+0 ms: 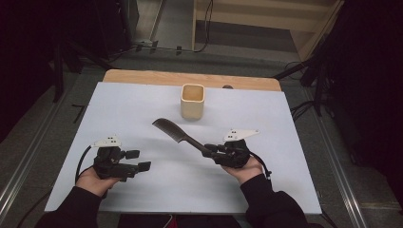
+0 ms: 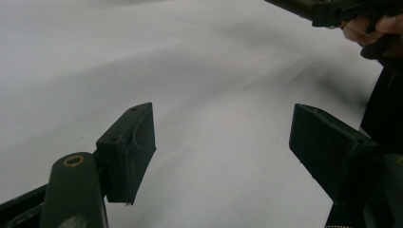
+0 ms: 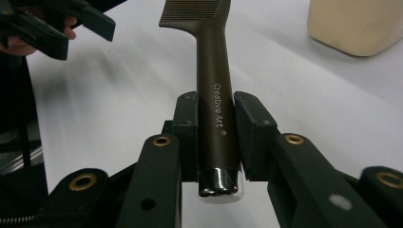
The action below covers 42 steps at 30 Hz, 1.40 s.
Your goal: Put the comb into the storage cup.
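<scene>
Pinched by its handle in the right claw [image 3: 216,130], the comb [image 1: 177,131] angles toward the far left.

Beside the cup [image 3: 354,23], itself being cropped at the top, the comb's [image 3: 209,57] teeth are being cut off.

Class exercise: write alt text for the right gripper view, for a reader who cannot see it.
The right gripper clamps its black fingers on the handle of a dark comb, teeth pointing away over a white table. A cream cup stands at upper right, the left gripper at upper left.
</scene>
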### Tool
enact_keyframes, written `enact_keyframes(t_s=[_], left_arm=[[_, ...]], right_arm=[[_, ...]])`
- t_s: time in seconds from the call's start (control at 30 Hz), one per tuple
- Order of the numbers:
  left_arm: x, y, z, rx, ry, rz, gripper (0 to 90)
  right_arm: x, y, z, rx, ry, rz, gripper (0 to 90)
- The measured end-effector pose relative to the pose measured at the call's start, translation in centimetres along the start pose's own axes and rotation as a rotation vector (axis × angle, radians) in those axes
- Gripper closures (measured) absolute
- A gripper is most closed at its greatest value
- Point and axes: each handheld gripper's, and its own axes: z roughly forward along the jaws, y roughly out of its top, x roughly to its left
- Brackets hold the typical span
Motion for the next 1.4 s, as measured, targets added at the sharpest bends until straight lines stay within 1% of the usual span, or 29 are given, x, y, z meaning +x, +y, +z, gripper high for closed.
enact_keyframes(t_s=[0.13, 0.23, 0.37, 0.5, 0.63, 0.73, 0.77, 0.87, 1.03, 1.13, 1.27, 1.4], left_arm=[[-0.1, 0.3, 0.2, -0.006, -0.004, -0.017, 23.8], [-0.3, 0.4, 0.4, -0.008, 0.013, -0.01, 23.7], [-0.5, 0.7, 0.5, -0.006, 0.012, -0.014, 23.7], [-0.5, 1.1, 0.6, 0.002, 0.002, -0.034, 23.8], [-0.6, 1.6, 0.8, 0.009, -0.004, -0.046, 24.0], [-0.7, 2.2, 0.9, 0.008, -0.001, -0.043, 24.0], [-0.7, 2.4, 0.9, 0.008, 0.0, -0.038, 24.0], [-0.7, 2.9, 1.0, 0.005, 0.004, -0.044, 24.0], [-0.7, 3.7, 1.0, 0.002, 0.013, -0.059, 24.0], [-0.7, 4.0, 1.0, -0.004, 0.018, -0.062, 24.0], [-0.7, 4.4, 1.0, -0.007, 0.015, -0.066, 24.2], [-0.8, 4.9, 1.1, -0.013, 0.023, -0.063, 24.2]], right_arm=[[0.6, 0.2, 0.5, -0.008, -0.023, 0.018, 70.2], [1.0, 0.3, 1.0, -0.018, -0.038, 0.026, 70.3], [1.5, 0.5, 1.7, -0.045, -0.062, 0.046, 70.3], [2.1, 0.7, 2.3, -0.057, -0.085, 0.044, 70.3], [2.6, 0.9, 2.6, -0.057, -0.105, 0.036, 70.2], [2.9, 1.1, 2.8, -0.068, -0.11, 0.049, 70.2], [2.9, 1.1, 2.9, -0.069, -0.117, 0.042, 70.2], [3.2, 1.2, 3.2, -0.075, -0.131, 0.048, 70.3], [3.6, 1.3, 3.7, -0.103, -0.134, 0.075, 70.3], [3.7, 1.3, 4.0, -0.11, -0.138, 0.081, 70.3], [3.9, 1.3, 4.3, -0.126, -0.15, 0.08, 70.3], [4.2, 1.3, 4.5, -0.148, -0.172, 0.079, 70.3]])
